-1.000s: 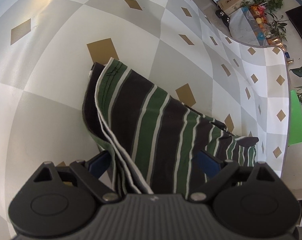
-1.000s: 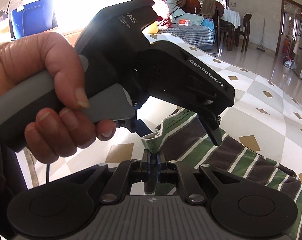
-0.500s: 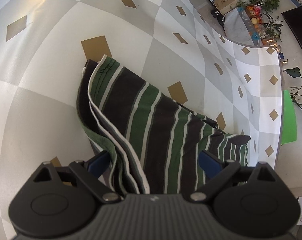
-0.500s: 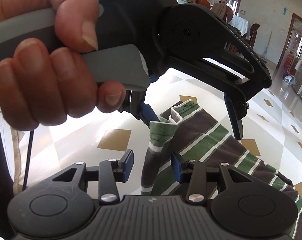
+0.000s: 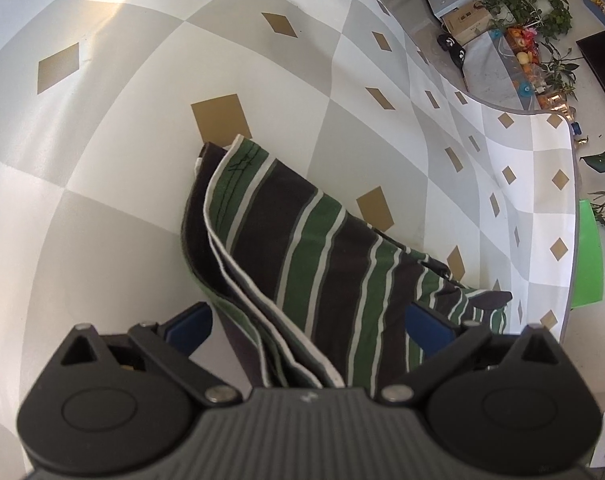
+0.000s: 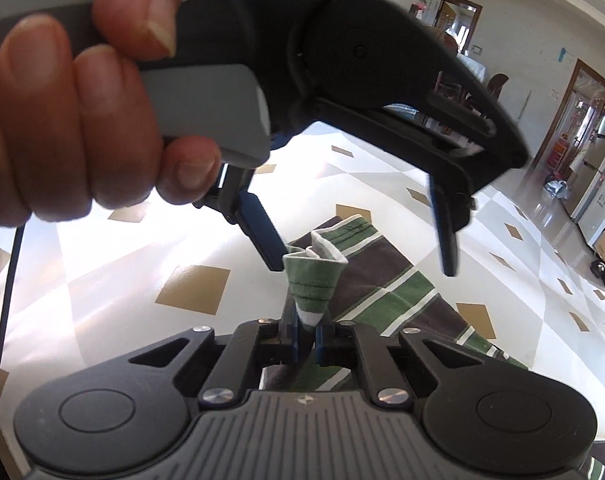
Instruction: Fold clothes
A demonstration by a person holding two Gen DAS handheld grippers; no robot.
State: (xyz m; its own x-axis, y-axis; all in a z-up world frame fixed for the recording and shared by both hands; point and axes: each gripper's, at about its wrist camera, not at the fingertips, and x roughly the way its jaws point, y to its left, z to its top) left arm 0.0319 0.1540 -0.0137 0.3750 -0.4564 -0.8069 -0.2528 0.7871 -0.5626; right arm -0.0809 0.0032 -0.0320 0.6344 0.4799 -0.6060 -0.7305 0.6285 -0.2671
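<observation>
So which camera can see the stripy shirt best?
The left wrist view. There the striped garment fills the middle, with its layered edges and its stripes lying across the patterned table. The right wrist view shows less: a pinched corner in the right gripper, and the left gripper blocks much of it.

**Cloth between two grippers on the table**

The folded garment [image 5: 310, 248] lies on the table [image 5: 102, 160]. The left gripper [image 5: 308, 320] straddles its near edge. In the right wrist view, the right gripper [image 6: 305, 338] pinches a raised corner, below the left gripper's fingers [image 6: 262, 236].
</observation>
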